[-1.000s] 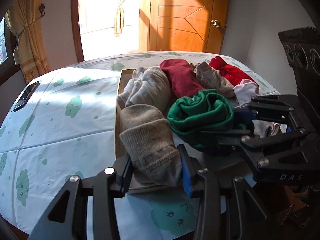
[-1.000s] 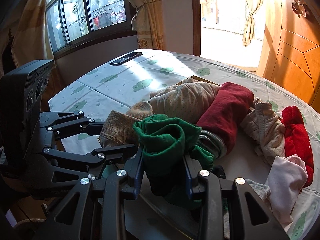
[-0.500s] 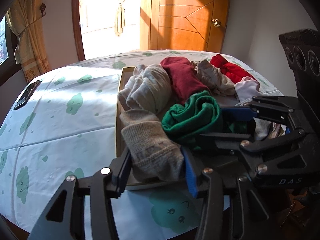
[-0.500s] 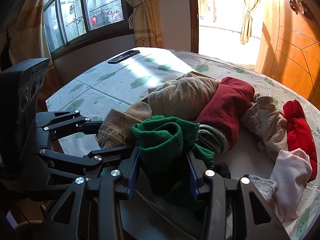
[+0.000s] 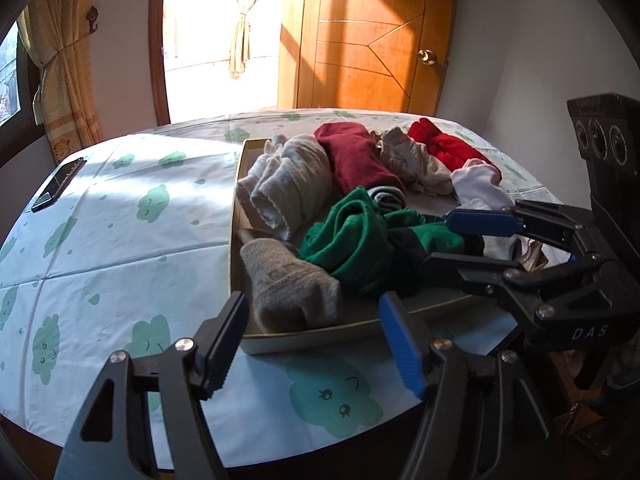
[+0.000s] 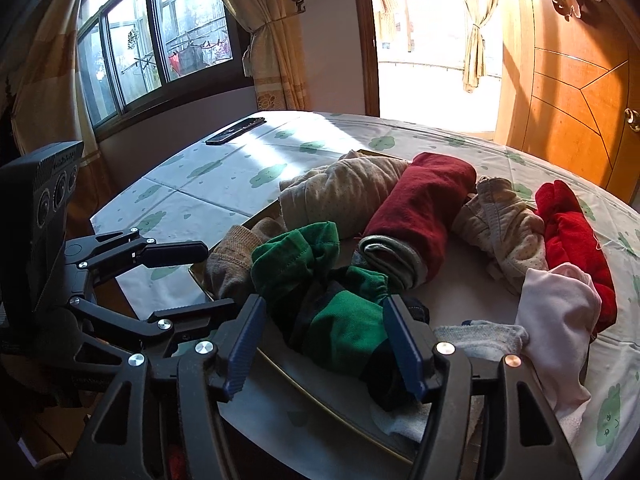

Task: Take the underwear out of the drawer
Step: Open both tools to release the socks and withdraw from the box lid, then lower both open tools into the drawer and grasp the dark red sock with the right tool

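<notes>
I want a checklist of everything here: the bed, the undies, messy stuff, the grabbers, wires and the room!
Surface: bedsheet, white with green clouds.
Job's things: rolled underwear in shallow drawer: beige roll, green roll, maroon roll; red roll and pink piece beside the drawer.
Clutter: phone near the bed's edge.
Grippers: left gripper opening around beige roll; right gripper opening around green roll.
Cables: nothing seen.
Surroundings: wooden door, curtained window.

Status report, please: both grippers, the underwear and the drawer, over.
Left hand-held gripper opening, beige roll between jaws. Right hand-held gripper opening around green pair. Both garments lie in drawer.
</notes>
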Available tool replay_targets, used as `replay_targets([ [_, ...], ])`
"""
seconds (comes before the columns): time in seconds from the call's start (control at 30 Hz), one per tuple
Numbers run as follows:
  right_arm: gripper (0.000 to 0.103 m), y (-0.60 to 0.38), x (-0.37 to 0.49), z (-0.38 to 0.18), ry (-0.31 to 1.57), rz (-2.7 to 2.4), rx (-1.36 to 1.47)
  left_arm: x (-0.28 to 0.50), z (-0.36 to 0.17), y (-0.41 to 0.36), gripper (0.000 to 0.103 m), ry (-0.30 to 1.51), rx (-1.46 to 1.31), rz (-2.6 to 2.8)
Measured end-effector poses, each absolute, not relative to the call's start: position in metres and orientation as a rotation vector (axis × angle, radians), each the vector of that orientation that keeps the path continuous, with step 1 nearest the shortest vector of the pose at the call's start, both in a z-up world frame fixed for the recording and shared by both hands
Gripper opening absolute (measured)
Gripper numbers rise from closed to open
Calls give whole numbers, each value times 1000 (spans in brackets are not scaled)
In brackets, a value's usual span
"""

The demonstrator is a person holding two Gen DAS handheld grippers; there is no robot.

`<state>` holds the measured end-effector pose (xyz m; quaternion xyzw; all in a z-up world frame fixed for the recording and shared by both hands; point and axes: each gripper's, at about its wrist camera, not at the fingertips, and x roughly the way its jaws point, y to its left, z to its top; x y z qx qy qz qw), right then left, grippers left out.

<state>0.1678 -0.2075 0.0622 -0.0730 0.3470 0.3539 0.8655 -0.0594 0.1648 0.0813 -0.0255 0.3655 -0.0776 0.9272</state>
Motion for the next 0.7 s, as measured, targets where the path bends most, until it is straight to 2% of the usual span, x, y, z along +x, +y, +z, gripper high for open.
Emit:
replay_targets([
  [0.13, 64, -222, 149, 64, 713, 746, -143, -81, 87, 166, 72, 717, -64, -173],
  [0.47, 65, -256, 87, 55, 694, 785, -177, -128, 81, 165, 73, 707, -90, -209],
  [0.7, 65, -255, 45, 22, 768, 875, -276, -156, 65, 151, 73, 757, -38, -255],
])
